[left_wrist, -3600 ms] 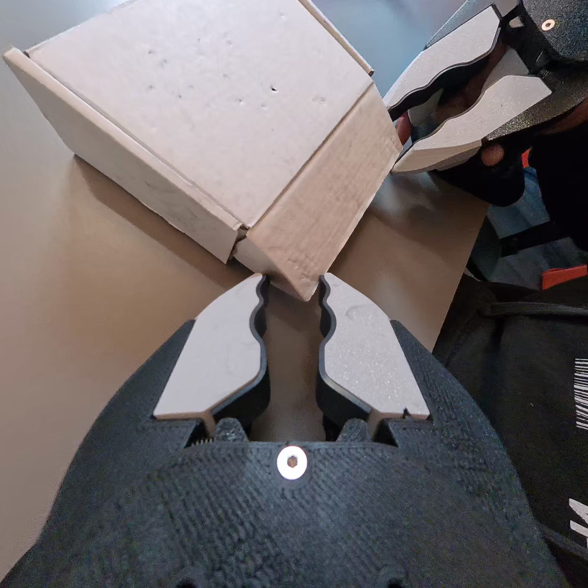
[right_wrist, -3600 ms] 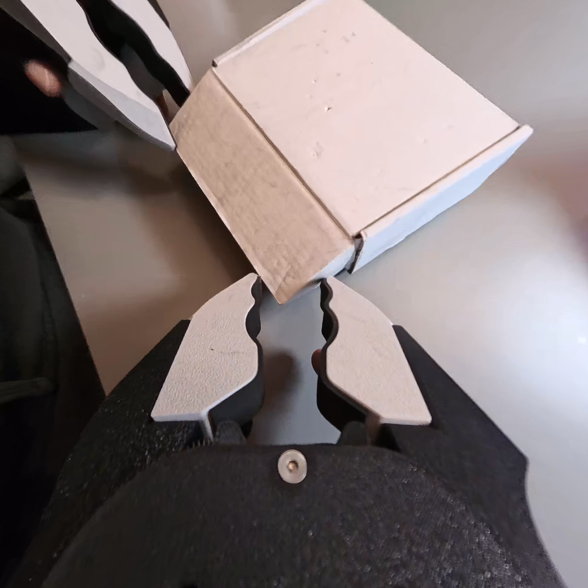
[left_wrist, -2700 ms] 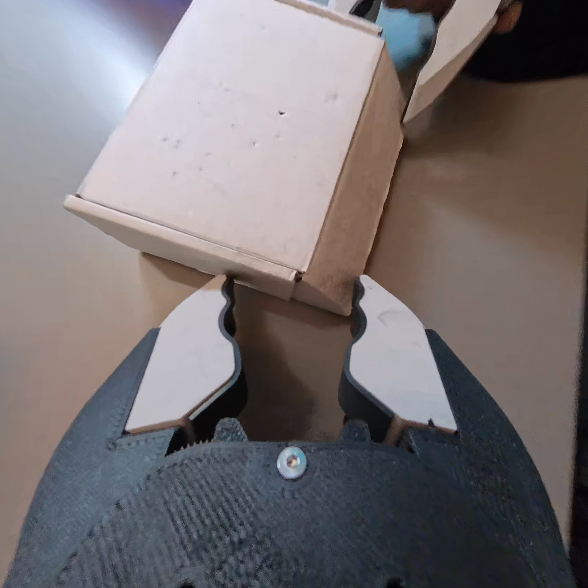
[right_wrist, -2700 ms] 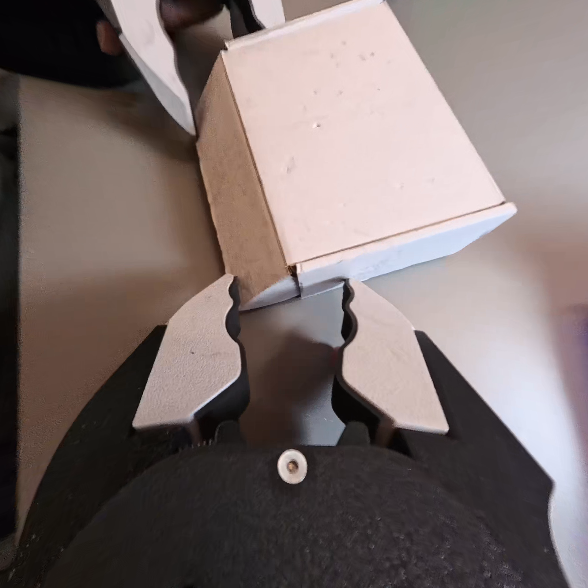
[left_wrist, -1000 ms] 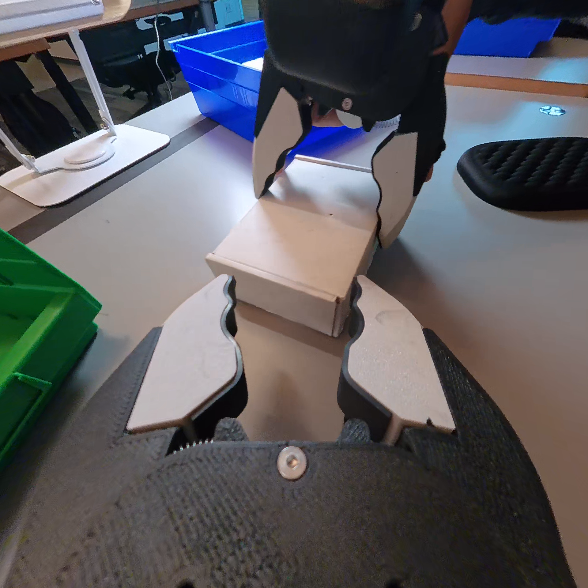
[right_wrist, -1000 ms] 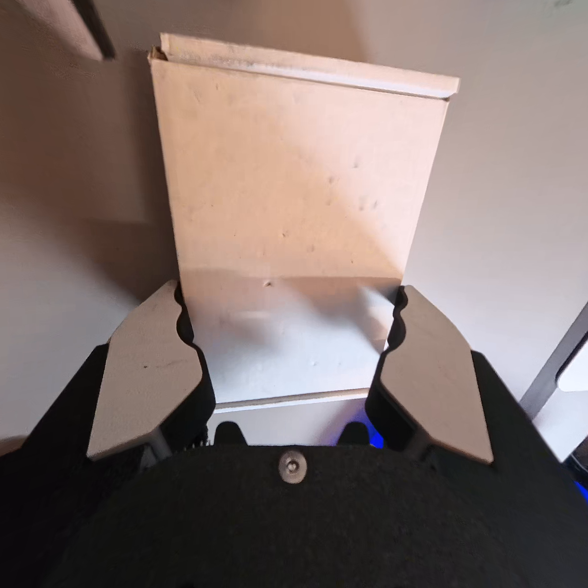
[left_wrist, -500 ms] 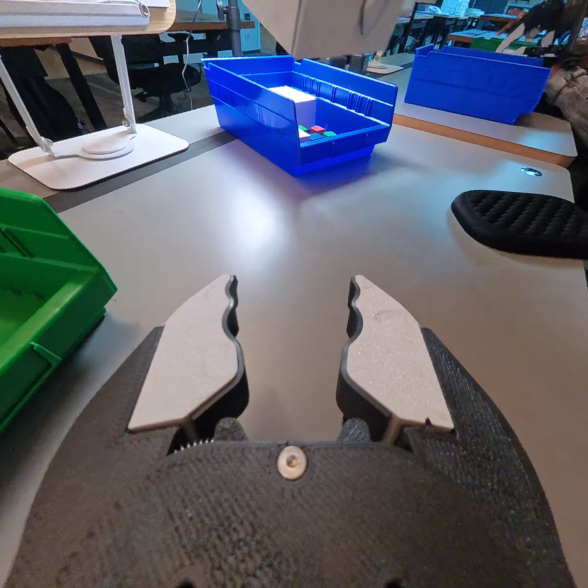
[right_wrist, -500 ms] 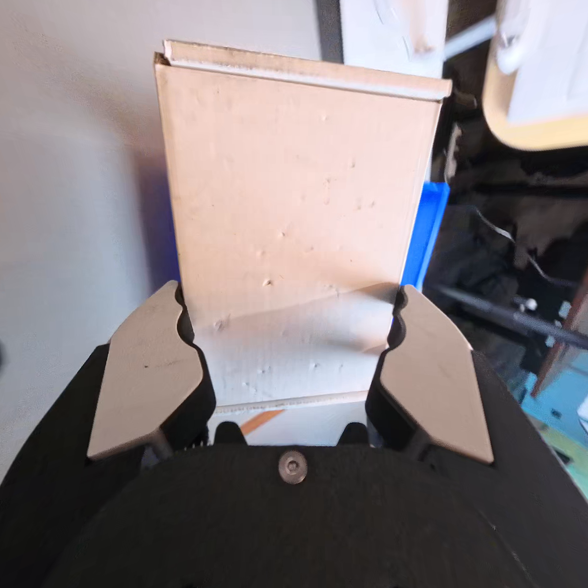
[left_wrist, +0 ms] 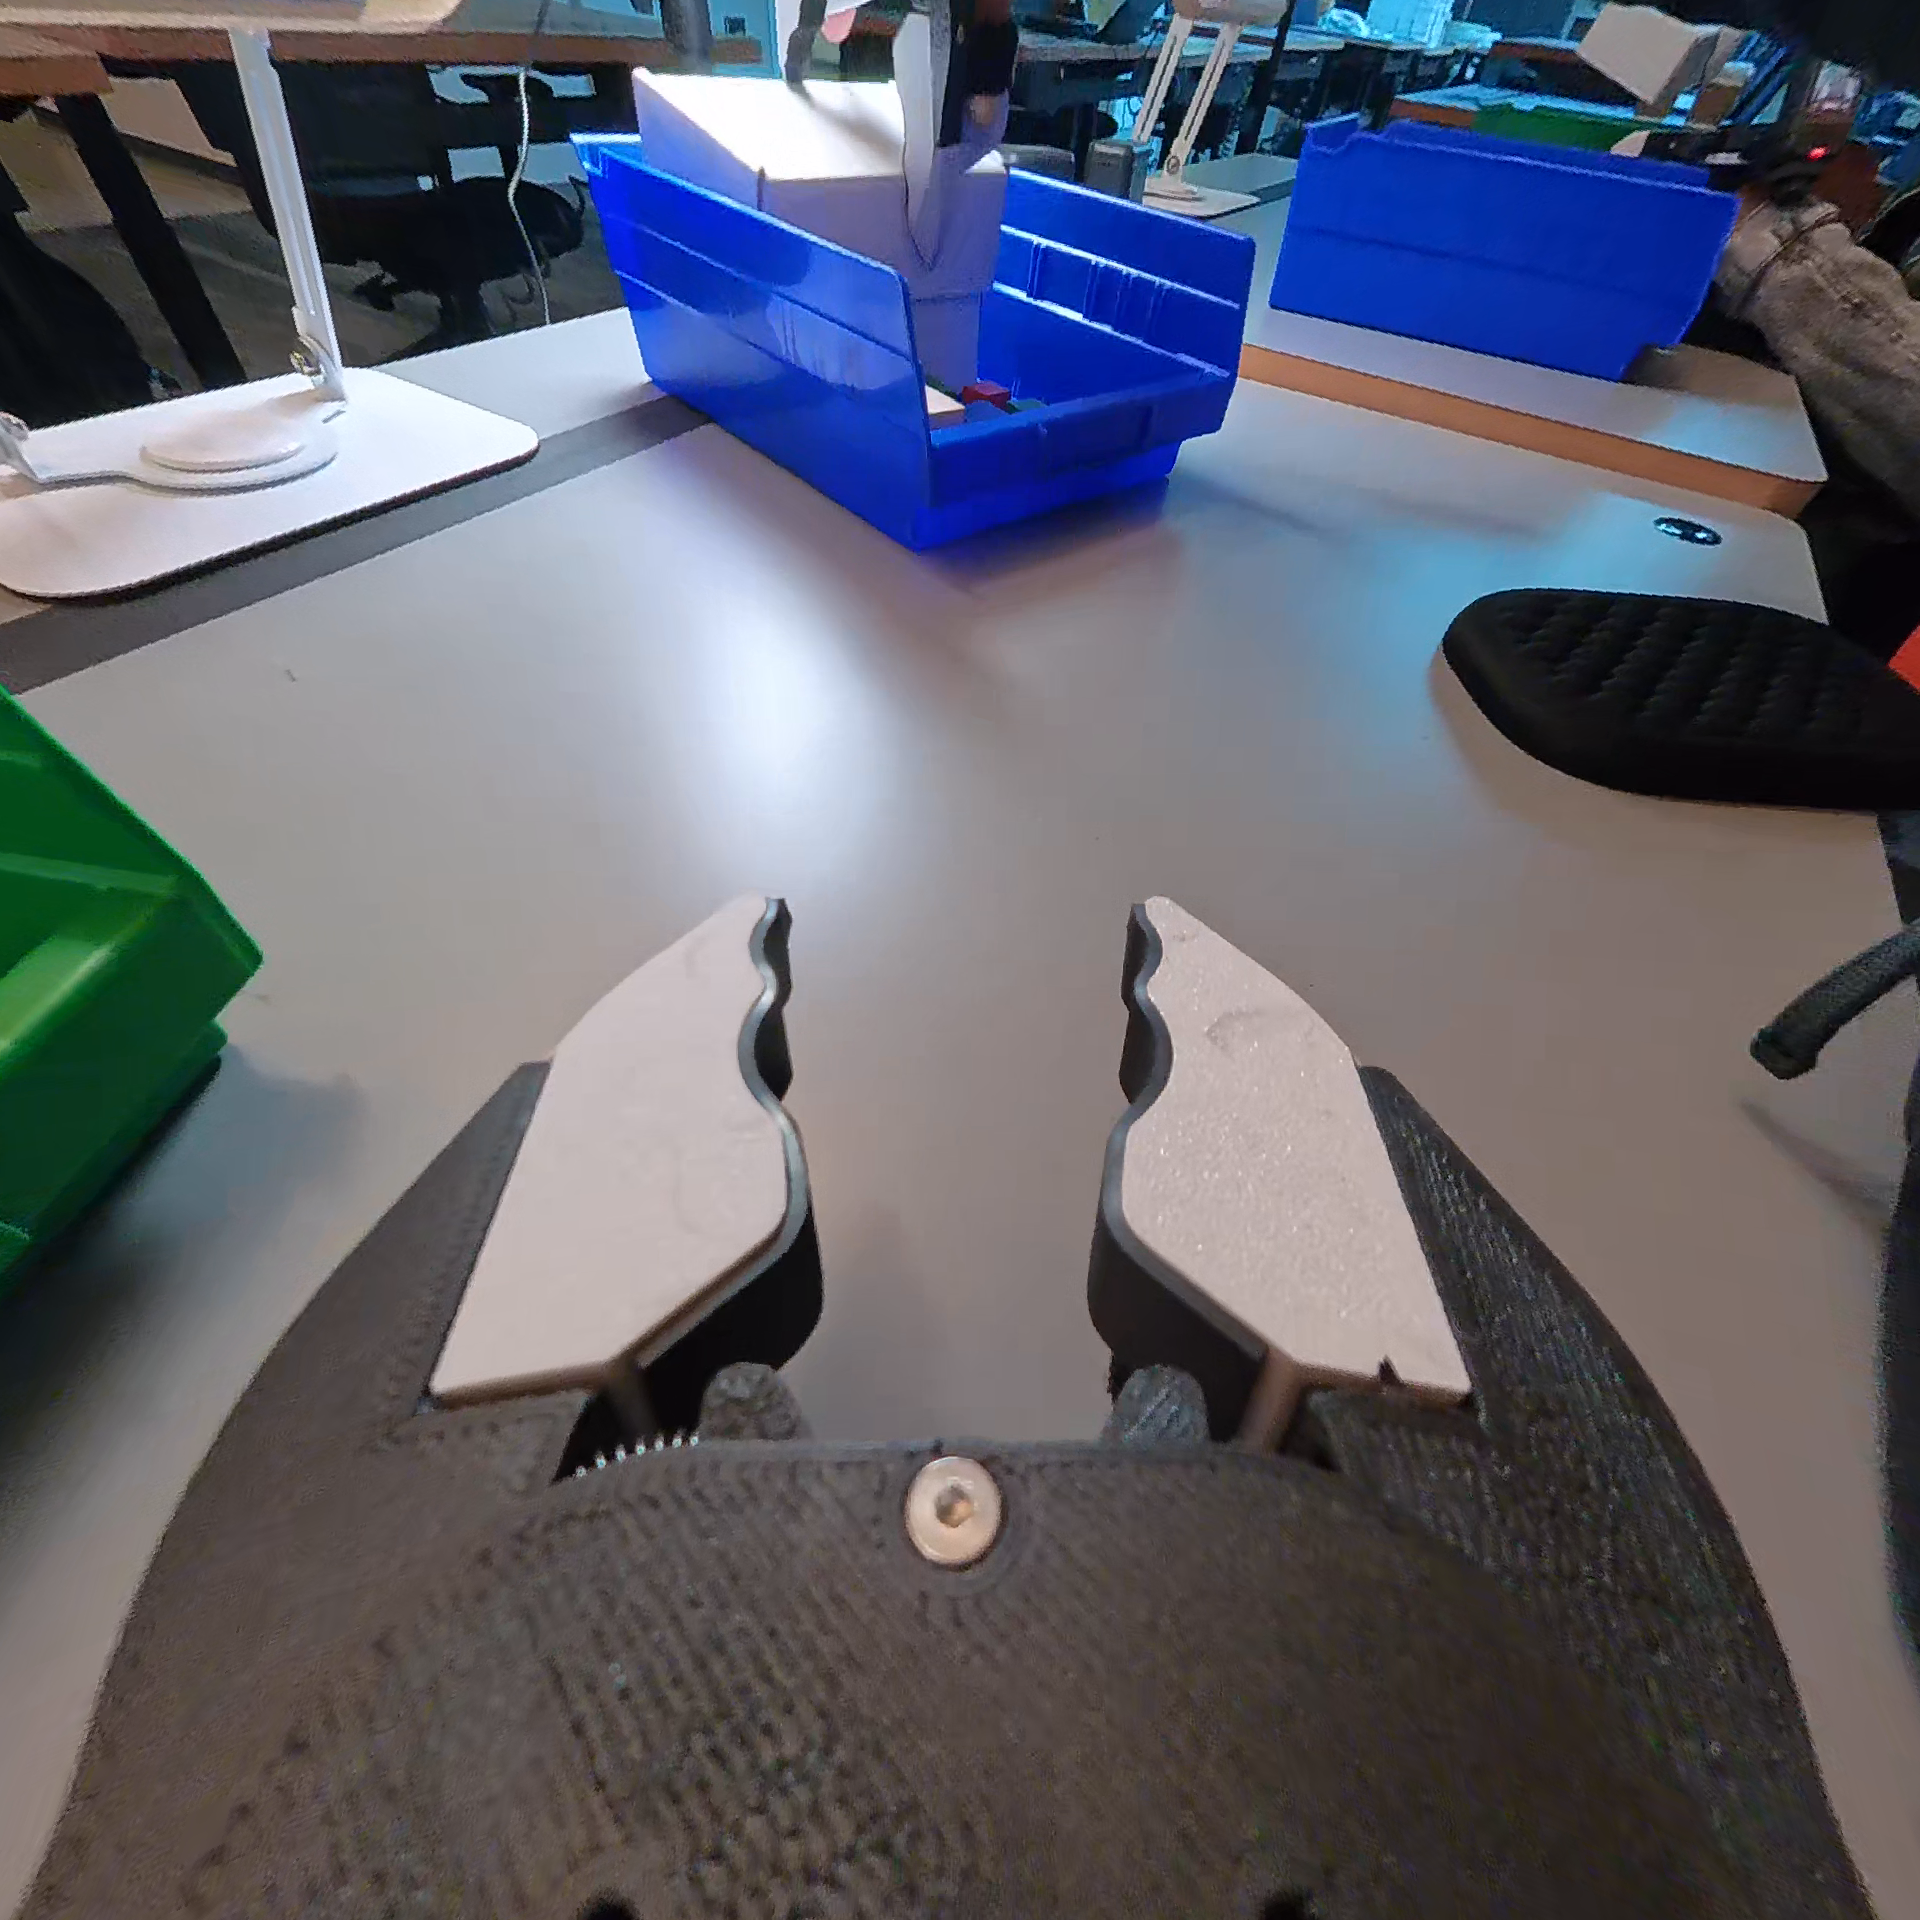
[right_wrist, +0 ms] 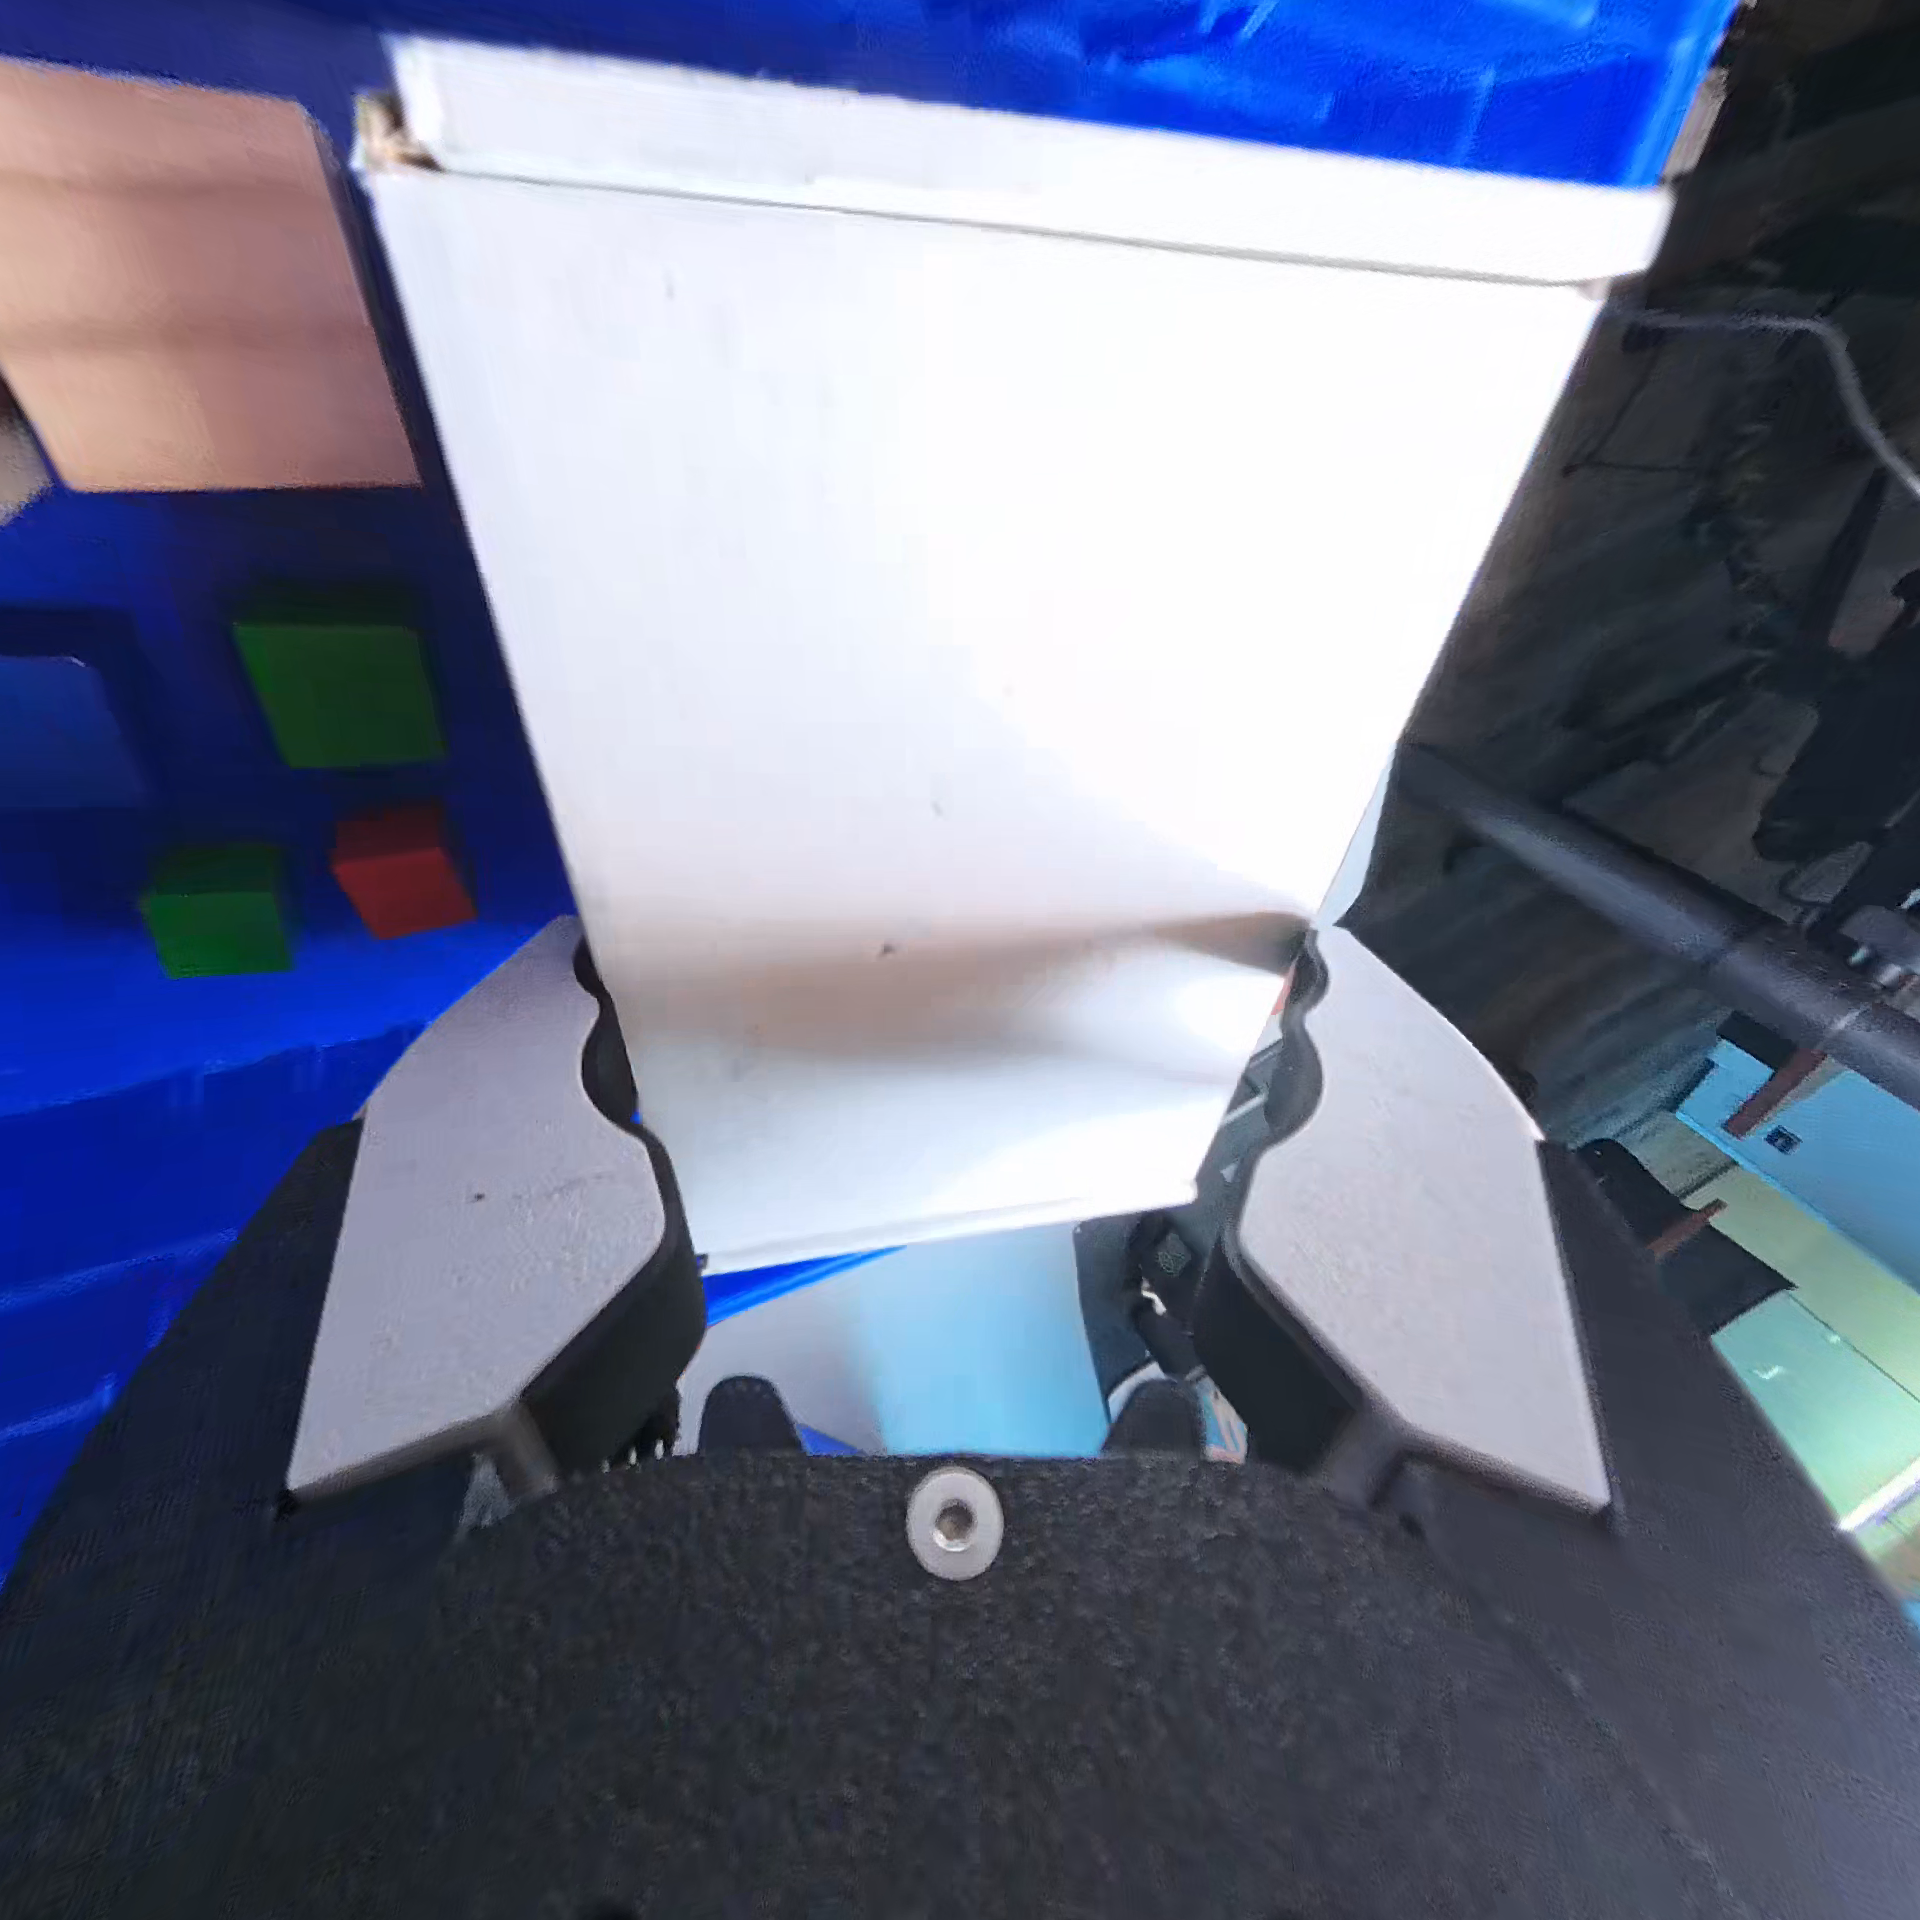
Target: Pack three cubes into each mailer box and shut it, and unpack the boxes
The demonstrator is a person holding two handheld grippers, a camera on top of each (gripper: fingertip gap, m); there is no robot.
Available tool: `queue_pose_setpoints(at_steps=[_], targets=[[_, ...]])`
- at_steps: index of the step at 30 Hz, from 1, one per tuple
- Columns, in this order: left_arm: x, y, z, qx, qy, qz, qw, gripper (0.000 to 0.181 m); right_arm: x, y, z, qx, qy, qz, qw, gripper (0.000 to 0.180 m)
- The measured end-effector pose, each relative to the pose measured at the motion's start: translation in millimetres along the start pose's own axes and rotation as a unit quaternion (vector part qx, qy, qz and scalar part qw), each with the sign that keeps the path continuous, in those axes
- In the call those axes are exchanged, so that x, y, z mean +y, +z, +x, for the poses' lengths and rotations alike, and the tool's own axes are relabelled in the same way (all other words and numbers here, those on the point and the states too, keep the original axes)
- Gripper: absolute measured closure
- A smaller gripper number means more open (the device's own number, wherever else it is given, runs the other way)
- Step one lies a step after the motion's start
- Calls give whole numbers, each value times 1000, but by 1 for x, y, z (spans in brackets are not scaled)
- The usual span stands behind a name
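My right gripper point(right_wrist: 945, 935) is shut on a closed pale mailer box point(right_wrist: 935, 520), gripping its two sides near one end. It holds the box over the blue bin point(right_wrist: 156, 1091). In the left wrist view the box point(left_wrist: 790, 177) hangs at the bin's point(left_wrist: 790, 343) far end, with one right finger point(left_wrist: 930, 156) on it. Loose cubes lie in the bin: two green point(right_wrist: 338, 691) point(right_wrist: 218, 909) and one red point(right_wrist: 400, 868). A second, tan box point(right_wrist: 177, 301) lies in the bin beyond them. My left gripper point(left_wrist: 956, 920) is open and empty, low over the grey table point(left_wrist: 935, 675).
A green bin point(left_wrist: 94, 987) stands at the left edge. A white lamp base point(left_wrist: 239, 457) is at the back left. A black padded rest point(left_wrist: 1683, 696) lies on the right. A second blue bin point(left_wrist: 1496, 239) stands on the far table.
The right gripper closed on the box's sides, lifted it off the table and carried it over the blue bin. The left gripper stayed open and now faces bare table.
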State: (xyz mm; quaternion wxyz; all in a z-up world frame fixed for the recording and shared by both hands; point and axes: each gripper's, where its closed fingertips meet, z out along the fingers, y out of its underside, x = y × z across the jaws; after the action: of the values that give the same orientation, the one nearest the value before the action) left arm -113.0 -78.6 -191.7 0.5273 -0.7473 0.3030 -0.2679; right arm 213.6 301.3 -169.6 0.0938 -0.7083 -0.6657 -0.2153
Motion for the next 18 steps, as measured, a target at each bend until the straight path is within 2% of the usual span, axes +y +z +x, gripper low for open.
queue_pose_setpoints(at_steps=[5,9,12,16,18], targets=[[3,5,0,5,2,-10,1000,121,1,7,8,15,-2,4,1000,64],[0,3,-1,0,4,-3,1000,122,-3,-12,9,57,18,44,997,69],[-4,-1,-5,-12,1,7,1000,122,-26,-53,-5,84,74,166,980,78],[-10,-7,-11,-30,-6,19,999,121,-57,-122,-63,74,145,349,923,86],[-13,-12,-17,-48,-5,22,999,121,-65,-146,-105,61,168,411,894,91]])
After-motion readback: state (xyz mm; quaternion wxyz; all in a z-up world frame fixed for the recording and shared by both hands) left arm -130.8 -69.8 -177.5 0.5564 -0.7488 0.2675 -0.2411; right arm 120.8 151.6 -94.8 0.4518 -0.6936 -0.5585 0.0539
